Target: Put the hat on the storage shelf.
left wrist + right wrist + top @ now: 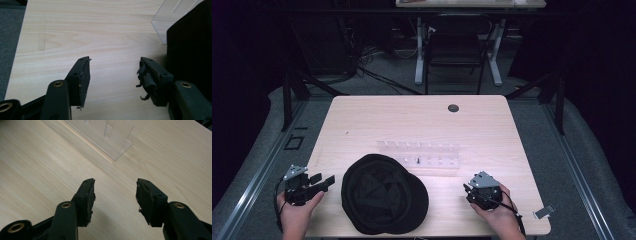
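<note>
Wood table (377,120): black cap (384,195) between spread grippers, clear rack (419,155) behind.

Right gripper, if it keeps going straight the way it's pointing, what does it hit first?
Probably the clear acrylic rack: it lies just ahead of the open right gripper, over bare table. Depth is hard to judge.

I see a dim room: grey carpet floor (257,155) around my pale wood surface (412,120), a dark chair (457,47) and white-legged desk (472,5) at twelve o'clock.
</note>
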Demonstrator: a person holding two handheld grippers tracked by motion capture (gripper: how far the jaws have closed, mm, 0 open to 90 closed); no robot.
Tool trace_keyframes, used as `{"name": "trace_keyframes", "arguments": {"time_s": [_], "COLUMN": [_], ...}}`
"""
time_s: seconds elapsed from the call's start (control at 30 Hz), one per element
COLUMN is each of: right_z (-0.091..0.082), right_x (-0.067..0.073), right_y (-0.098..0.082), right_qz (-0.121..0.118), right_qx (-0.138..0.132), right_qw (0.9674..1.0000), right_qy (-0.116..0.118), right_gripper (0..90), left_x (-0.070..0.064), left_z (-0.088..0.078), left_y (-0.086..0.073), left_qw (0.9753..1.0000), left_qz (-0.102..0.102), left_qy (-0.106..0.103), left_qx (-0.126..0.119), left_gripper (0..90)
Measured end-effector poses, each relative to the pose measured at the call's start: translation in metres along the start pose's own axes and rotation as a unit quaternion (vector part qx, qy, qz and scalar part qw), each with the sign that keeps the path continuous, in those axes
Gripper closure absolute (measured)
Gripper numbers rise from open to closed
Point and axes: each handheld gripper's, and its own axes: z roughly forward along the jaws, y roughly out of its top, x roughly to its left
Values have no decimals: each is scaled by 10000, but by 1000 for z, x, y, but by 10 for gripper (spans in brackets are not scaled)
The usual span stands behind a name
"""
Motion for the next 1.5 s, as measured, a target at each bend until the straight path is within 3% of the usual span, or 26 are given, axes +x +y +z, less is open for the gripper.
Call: {"name": "trace_keyframes", "arguments": {"time_s": [0.1,0.23,0.27,0.3,0.37,0.4,0.43,0.5,0.6,0.73,0.9,1.07,1.1,1.13,1.27,1.37,1.5], "right_z": [1,0,-1,-1,-1,0,0,1,-1,-10,-15,-24,-24,-26,-22,-17,-14], "right_x": [1,3,3,3,3,3,3,5,8,17,28,44,44,51,62,66,71], "right_y": [0,2,3,2,2,1,1,0,1,10,18,35,35,39,43,44,45], "right_qz": [-63,59,104,179,185,242,242,275,278,326,383,336,336,305,127,130,142], "right_qx": [49,30,46,29,57,86,86,124,70,-176,-413,-704,-704,-759,-671,-589,-574], "right_qw": [9999,10000,9999,9998,9998,9994,9994,9990,9985,9962,9932,9869,9869,9845,9828,9807,9780], "right_qy": [-74,-45,-22,74,97,222,222,339,457,790,1023,1410,1410,1550,1714,1860,1999], "right_gripper": [487,500,500,507,513,527,527,539,543,547,542,573,573,590,589,584,584], "left_x": [-2,-4,-4,-4,-4,-5,-5,-7,-11,-15,-18,-26,-26,-29,-32,-32,-34], "left_z": [0,-1,0,-1,-3,-5,-5,-11,-14,-11,-11,-20,-20,-21,-13,-7,-4], "left_y": [-1,1,2,5,7,11,11,19,26,29,29,32,32,32,30,27,24], "left_qw": [10000,9998,9997,9993,9988,9984,9984,9968,9960,9956,9947,9928,9928,9919,9922,9909,9900], "left_qz": [57,106,46,-141,-229,-296,-296,-356,-355,-258,-292,-211,-211,-175,-112,-141,-131], "left_qy": [-42,-188,-242,-337,-424,-479,-479,-711,-817,-886,-982,-1174,-1174,-1246,-1212,-1278,-1327], "left_qx": [-19,1,46,128,103,95,95,-37,57,181,131,128,128,168,270,407,456], "left_gripper": [454,458,458,459,472,499,501,552,585,602,594,579,576,574,573,600,720]}}
